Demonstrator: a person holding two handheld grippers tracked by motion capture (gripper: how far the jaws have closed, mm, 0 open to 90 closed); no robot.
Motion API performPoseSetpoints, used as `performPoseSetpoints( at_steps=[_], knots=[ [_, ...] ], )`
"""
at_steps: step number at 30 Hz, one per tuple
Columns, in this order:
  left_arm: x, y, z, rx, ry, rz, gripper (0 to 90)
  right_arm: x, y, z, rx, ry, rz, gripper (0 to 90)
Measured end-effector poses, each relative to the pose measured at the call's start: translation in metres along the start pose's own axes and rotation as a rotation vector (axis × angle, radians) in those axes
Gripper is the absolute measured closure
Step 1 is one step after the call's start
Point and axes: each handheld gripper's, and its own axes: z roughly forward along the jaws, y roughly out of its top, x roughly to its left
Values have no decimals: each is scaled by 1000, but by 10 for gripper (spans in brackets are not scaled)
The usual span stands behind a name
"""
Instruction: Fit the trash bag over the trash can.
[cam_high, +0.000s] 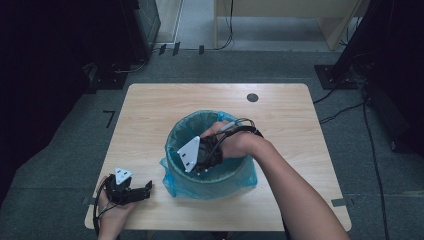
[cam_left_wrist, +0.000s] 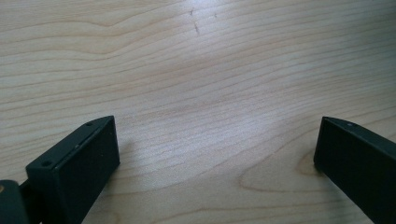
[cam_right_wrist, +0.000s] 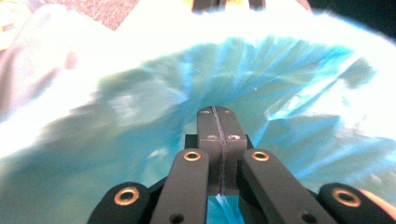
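Note:
A round bin (cam_high: 215, 182) lined with a thin blue bag (cam_high: 185, 127) stands mid-table. A hand holds my right gripper (cam_high: 202, 165) down inside it, the grey plate uppermost. In the right gripper view that gripper (cam_right_wrist: 217, 113) has its jaws pressed flat together, and the blurred folds of the blue bag (cam_right_wrist: 289, 79) fan out from the tip, so the film looks pinched there. My left gripper (cam_high: 146, 189) lies on the table near the front left corner, held in the other hand. Its jaws stand wide apart (cam_left_wrist: 217, 140) over bare wood with nothing between them.
The light wooden table (cam_high: 150, 110) has a round dark cable hole (cam_high: 252, 97) near its far edge. Bag film spills over the bin's rim at the front left (cam_high: 167, 175). Dark stands and cables sit on the grey floor around the table.

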Motion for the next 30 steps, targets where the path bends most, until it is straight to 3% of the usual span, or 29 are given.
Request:
performPoseSetpoints(
  at_steps=[8, 14, 20, 30],
  knots=[
    [0, 0, 0, 0, 0, 0, 0, 24, -4, -33, 85, 76, -57, 900],
    [0, 0, 0, 0, 0, 0, 0, 33, -18, -35, 136, 79, -40, 900],
    [0, 0, 0, 0, 0, 0, 0, 35, -18, -51, 60, 20, -25, 900],
    [0, 0, 0, 0, 0, 0, 0, 55, -20, -90, 4, -34, -21, 900]
  ],
)
